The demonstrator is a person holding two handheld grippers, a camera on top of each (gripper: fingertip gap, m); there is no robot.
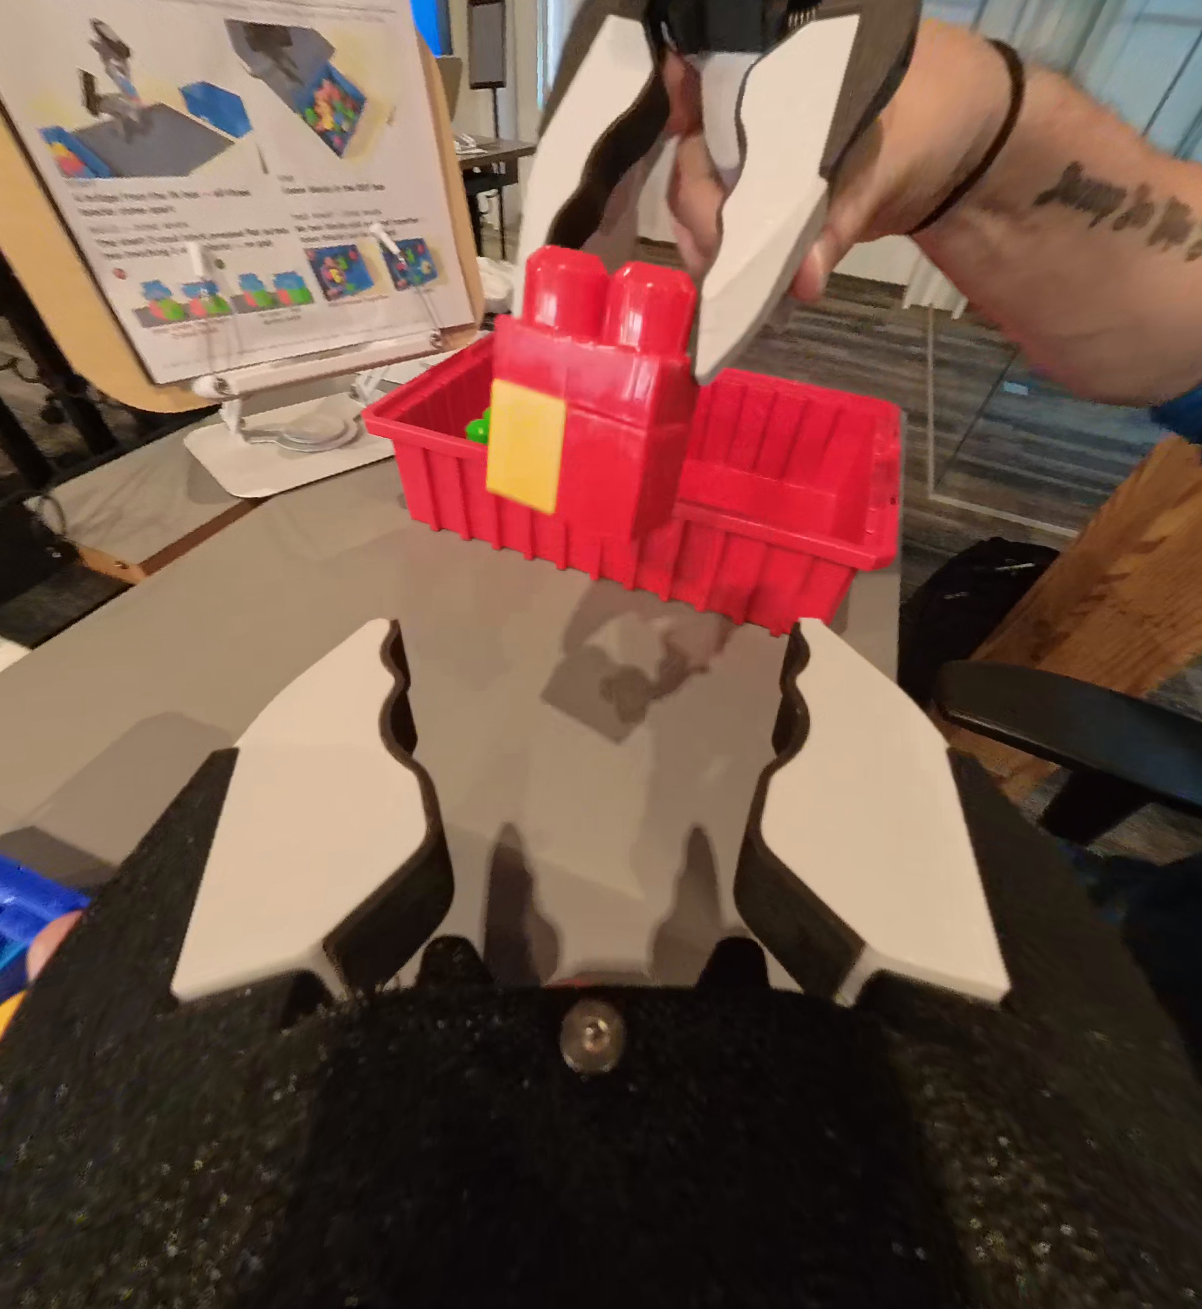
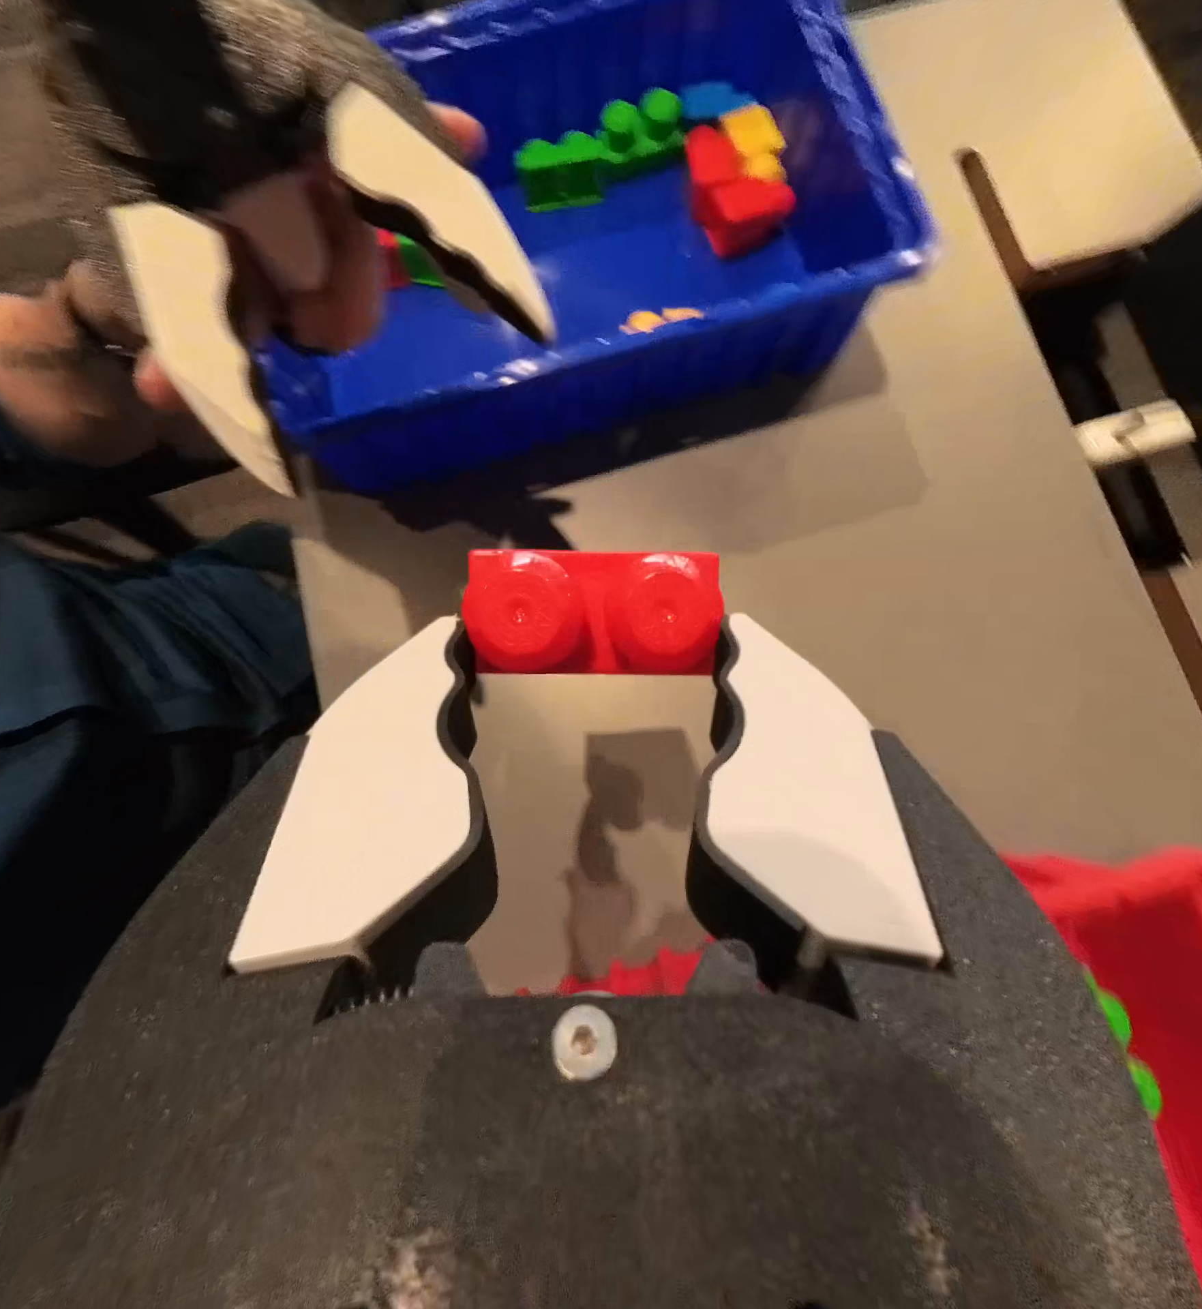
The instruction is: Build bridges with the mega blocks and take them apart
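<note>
My right gripper point(image 2: 592, 623) is shut on a red two-stud block point(image 2: 591, 609) and holds it by its ends above the table. In the left wrist view the right gripper point(image 1: 612, 333) hangs from above with the red block point(image 1: 584, 425), and a yellow block point(image 1: 527, 453) is stuck to its underside. My left gripper point(image 1: 594, 637) is open and empty over the grey table, short of the block. In the right wrist view the left gripper point(image 2: 414, 411) is open beside the blue bin point(image 2: 584, 418).
The blue bin holds green point(image 2: 584, 163), red point(image 2: 732, 191) and yellow point(image 2: 754, 134) blocks. A red bin point(image 1: 761, 567) with a green block point(image 1: 477, 425) stands behind the held block. An instruction sheet on a stand point(image 1: 229, 177) is at the back left. A black chair point(image 1: 1079, 729) is right of the table. Tip to tip, the grippers are about 11 centimeters apart.
</note>
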